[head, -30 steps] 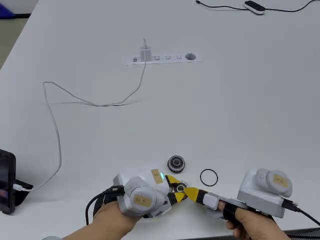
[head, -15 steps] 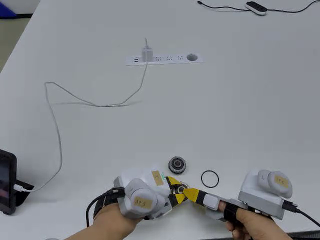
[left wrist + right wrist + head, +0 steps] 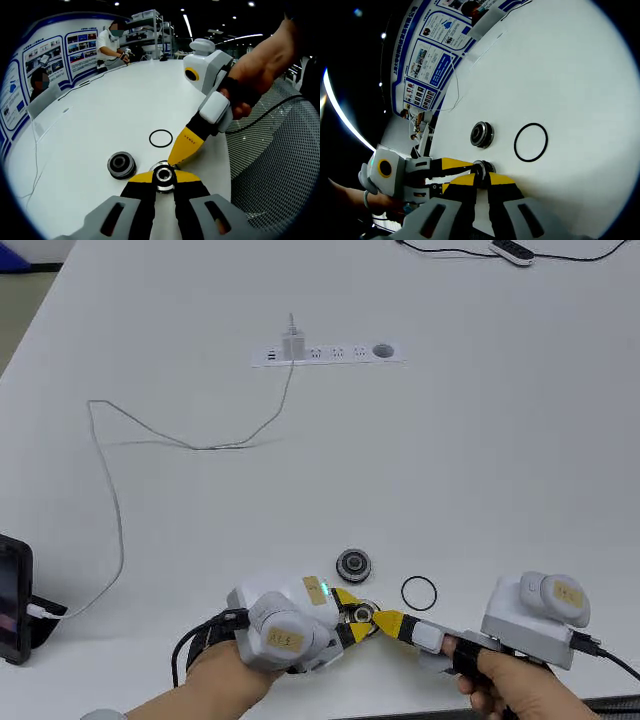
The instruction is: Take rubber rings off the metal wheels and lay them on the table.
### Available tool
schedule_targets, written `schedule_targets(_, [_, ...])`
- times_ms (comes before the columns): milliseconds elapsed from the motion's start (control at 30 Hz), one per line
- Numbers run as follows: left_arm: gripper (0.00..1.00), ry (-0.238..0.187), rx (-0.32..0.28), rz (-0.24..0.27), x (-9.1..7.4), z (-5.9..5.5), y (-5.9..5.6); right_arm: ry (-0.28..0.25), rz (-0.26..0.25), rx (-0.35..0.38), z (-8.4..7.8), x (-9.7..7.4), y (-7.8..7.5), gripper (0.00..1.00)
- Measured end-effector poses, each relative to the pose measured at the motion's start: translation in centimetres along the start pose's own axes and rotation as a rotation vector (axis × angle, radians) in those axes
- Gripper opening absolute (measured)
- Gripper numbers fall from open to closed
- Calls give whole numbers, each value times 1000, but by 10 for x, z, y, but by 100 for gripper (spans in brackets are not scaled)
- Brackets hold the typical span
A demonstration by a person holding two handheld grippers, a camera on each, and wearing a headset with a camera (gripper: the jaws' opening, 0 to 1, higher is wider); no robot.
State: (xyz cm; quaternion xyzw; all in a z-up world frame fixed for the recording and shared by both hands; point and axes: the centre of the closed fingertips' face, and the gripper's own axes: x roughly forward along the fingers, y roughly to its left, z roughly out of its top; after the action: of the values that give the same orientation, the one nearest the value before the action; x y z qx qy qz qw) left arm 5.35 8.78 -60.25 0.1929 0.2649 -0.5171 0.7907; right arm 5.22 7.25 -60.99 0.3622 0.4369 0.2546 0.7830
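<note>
My left gripper (image 3: 353, 617) is shut on a small metal wheel (image 3: 362, 614) just above the table; in the left gripper view the wheel (image 3: 164, 174) sits between the yellow jaws. My right gripper (image 3: 381, 620) comes in from the right, its tips closed on the rubber ring at the wheel's rim (image 3: 483, 167). A second wheel (image 3: 353, 564) with a dark rim lies flat just behind. One loose black rubber ring (image 3: 419, 592) lies on the table to the right of it.
The white table (image 3: 450, 460) stretches far ahead. A power strip (image 3: 325, 355) with a plugged-in charger and a white cable (image 3: 110, 490) lie at the back and left. A dark device (image 3: 12, 600) is at the left edge. A mesh chair (image 3: 280, 165) stands beside the table.
The right hand has drifted slightly to the right, its tips still at the held wheel. The left gripper, loose wheel and loose ring have stayed put.
</note>
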Motion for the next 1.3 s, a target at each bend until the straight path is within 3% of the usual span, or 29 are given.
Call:
schedule_targets(267, [13, 0, 0, 0, 0, 0, 1, 6, -11, -20, 0, 0, -2, 4])
schedule_targets(1300, [13, -1, -1, -3, 0, 0, 1, 6, -7, -36, 1, 0, 4, 2])
